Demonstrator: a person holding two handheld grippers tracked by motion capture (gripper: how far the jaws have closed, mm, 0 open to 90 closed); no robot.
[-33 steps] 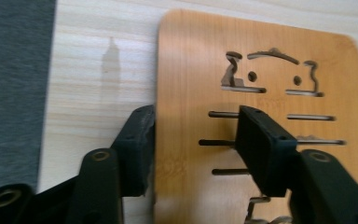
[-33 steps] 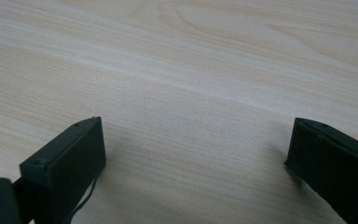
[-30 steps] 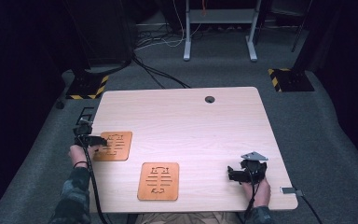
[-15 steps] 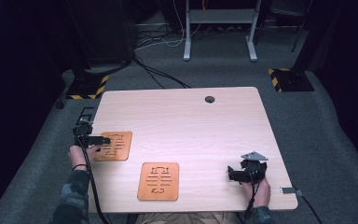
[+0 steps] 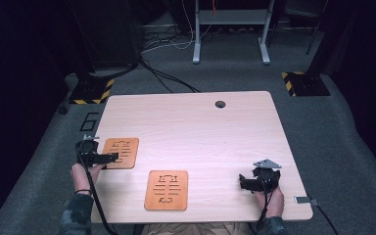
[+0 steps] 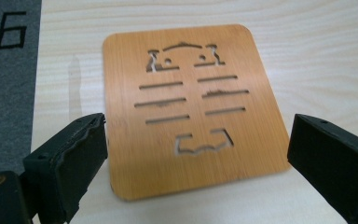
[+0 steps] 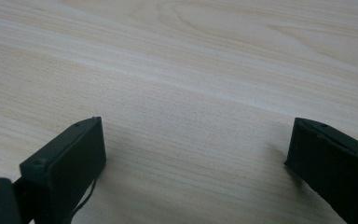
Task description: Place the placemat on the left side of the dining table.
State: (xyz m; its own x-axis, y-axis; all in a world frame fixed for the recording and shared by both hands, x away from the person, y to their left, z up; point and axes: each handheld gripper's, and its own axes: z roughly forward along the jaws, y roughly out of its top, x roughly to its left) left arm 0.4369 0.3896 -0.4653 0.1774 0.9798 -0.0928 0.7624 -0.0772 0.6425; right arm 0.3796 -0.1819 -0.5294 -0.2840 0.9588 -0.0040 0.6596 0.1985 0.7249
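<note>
Nearest, a wooden coaster [image 5: 166, 190] with cut-out slots is seen lying flat at the near edge of the table [image 5: 200, 127], left of centre and apart from both grippers. To its right, at the near right of the table, the right gripper [image 5: 248, 183] is held low over bare wood; its jaws are spread wide with nothing between them, as is confirmed in the right gripper view [image 7: 196, 154]. Farther back, at the left edge, the left gripper [image 5: 111, 157] is held at a second coaster [image 5: 121, 152] of the same pattern. In the left gripper view its jaws [image 6: 196, 154] are spread wide on either side of that coaster [image 6: 191, 107], which lies flat, ungripped. Farthest, a dark round hole [image 5: 220, 104] is noted near the far table edge.
</note>
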